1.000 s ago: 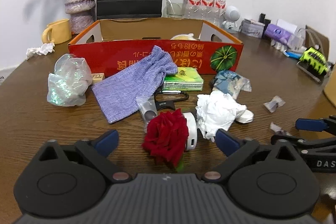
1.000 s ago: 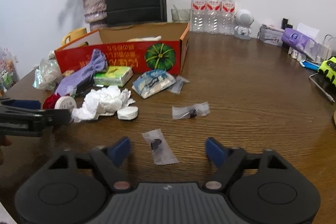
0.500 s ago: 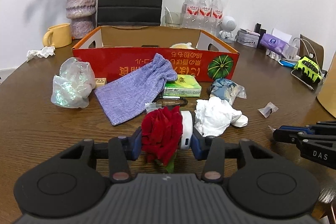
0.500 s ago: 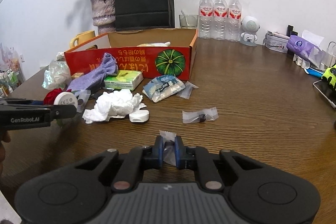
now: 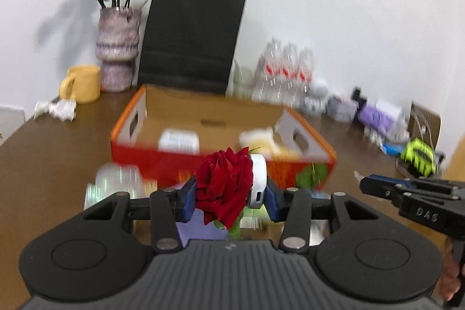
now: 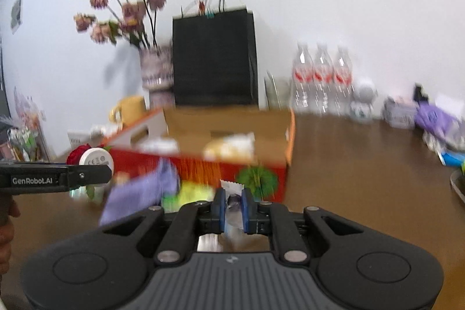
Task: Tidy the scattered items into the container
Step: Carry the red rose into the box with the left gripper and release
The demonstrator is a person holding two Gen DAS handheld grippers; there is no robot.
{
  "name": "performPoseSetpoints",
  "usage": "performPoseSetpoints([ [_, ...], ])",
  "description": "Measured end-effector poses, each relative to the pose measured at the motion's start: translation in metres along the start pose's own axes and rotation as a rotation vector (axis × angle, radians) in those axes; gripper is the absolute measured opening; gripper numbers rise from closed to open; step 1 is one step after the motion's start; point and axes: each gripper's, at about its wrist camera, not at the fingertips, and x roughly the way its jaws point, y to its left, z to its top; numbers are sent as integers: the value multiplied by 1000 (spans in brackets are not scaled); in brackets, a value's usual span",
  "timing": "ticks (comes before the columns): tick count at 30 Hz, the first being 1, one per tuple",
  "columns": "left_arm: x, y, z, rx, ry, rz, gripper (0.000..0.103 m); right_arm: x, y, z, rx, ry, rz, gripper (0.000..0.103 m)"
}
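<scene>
My left gripper is shut on a red rose with a white round base, lifted off the table in front of the red cardboard box. In the right wrist view the same rose and its white base show at the left. My right gripper is shut on a small clear plastic packet, also raised, facing the box. The open box holds a white pack and a yellowish item. A purple cloth pouch lies before the box.
Behind the box stand a black paper bag, a vase of dried flowers, a yellow mug and water bottles. Small gadgets and a purple pack sit at the far right. A crumpled tissue lies far left.
Both grippers closed, the left on the rose, the right on the packet, then lifted them off the table toward the box. The view now looks down into the box.
</scene>
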Motion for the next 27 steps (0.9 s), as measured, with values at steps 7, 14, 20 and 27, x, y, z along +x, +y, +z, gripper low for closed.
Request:
performPoseSetpoints([
  [7, 62, 11, 58, -7, -57, 15, 47, 84, 4, 68, 33, -39, -6, 10],
  [14, 132, 30, 59, -29, 44, 77, 47, 164, -6, 73, 52, 64, -50, 10],
  [20, 147, 34, 49, -6, 96, 64, 54, 177, -17, 63, 70, 107, -75, 13],
  [27, 138, 28, 53, 8, 52, 115, 103, 173, -21, 67, 86, 130, -115, 103],
])
